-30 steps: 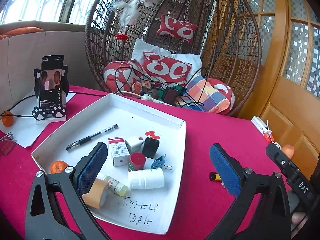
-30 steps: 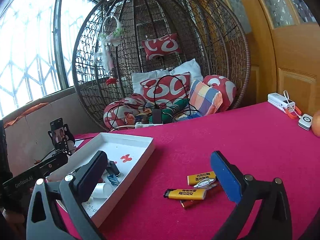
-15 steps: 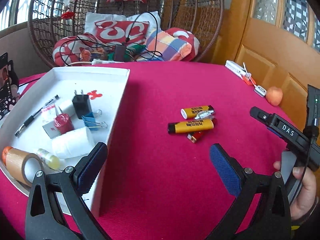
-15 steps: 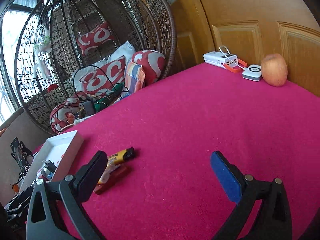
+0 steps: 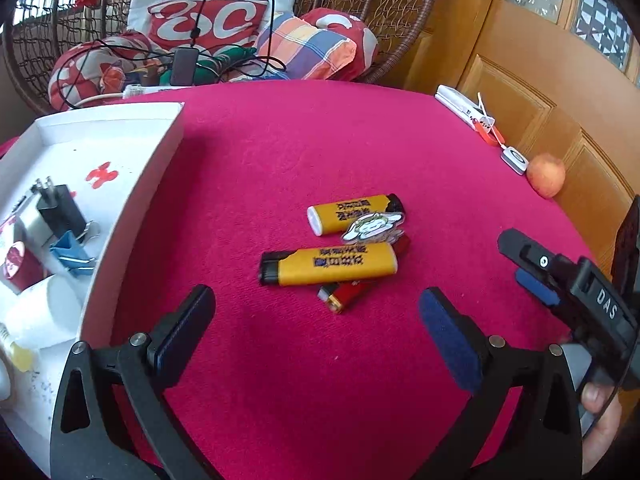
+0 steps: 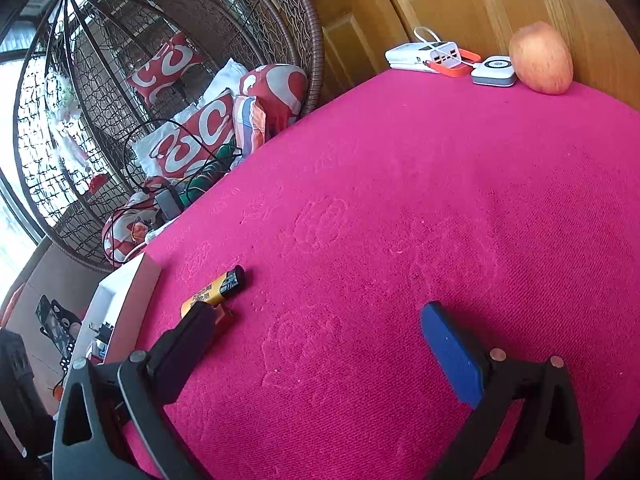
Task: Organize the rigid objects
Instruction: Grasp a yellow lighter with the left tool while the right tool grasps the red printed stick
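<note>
Left gripper [image 5: 316,314]: fingers spread wide, holding nothing, low over the red tablecloth [image 5: 320,152].
Right gripper [image 6: 314,330]: fingers spread wide, holding nothing.
Lighters: near yellow lighter [image 5: 328,266] lies crosswise on a red lighter [image 5: 352,292]; a cartoon charm [image 5: 370,229] rests between it and the far yellow lighter [image 5: 352,213].
Tray [image 5: 160,160]: white, left of the lighters, holding a plug [image 5: 60,210] and a blue clip [image 5: 72,254].
Apple [image 5: 546,175]: at the far right edge.

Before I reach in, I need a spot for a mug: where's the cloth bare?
Bare between the lighters and the apple, and between the white tray and the lighters. Crowded inside the tray and along the far edge by the power bank.
</note>
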The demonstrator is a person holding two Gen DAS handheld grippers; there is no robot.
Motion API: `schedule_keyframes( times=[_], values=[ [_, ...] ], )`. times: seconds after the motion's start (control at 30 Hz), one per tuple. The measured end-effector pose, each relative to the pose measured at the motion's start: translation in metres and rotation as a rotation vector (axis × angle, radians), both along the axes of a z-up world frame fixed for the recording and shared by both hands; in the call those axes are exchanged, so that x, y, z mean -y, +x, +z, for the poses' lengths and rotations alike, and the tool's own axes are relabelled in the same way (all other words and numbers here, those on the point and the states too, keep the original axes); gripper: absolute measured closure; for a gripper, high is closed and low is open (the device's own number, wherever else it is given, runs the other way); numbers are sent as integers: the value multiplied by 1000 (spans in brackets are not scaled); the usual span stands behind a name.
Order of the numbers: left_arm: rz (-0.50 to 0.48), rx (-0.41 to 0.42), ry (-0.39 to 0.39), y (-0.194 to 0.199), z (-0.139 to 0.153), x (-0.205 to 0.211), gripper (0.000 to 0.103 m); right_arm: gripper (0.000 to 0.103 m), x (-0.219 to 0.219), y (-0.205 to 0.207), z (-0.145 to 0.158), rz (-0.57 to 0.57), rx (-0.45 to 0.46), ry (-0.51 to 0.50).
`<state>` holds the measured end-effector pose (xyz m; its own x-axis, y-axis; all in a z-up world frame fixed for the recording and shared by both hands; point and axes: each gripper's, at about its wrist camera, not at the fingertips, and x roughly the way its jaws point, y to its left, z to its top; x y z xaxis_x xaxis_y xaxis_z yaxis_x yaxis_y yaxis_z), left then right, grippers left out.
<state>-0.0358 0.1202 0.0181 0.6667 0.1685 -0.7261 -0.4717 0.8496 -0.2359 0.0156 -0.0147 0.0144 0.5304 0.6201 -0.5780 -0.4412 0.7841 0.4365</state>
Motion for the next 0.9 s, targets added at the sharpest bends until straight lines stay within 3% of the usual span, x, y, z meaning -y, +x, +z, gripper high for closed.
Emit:
schedule_keyframes(
  times=[0.13,0.33,0.47,0.63,0.77,0.9],
  values=[
    [35,-38,-45,27,-11,-9,0,0,0,1,0,7,-4,13],
    [19,-36,8,35,-14,-6,1,0,3,3,-1,11,-12,44],
    [19,7,1,23,-12,-10,21,0,3,3,-1,10,-11,38],
    [31,45,-1,-1,-6,-14,21,0,-4,3,0,23,-6,7],
    [15,107,54,-30,15,-6,21,0,-25,6,2,160,4,-45],
    [16,187,72,-59,41,-4,21,0,-70,-13,3,392,103,-256]
  ],
)
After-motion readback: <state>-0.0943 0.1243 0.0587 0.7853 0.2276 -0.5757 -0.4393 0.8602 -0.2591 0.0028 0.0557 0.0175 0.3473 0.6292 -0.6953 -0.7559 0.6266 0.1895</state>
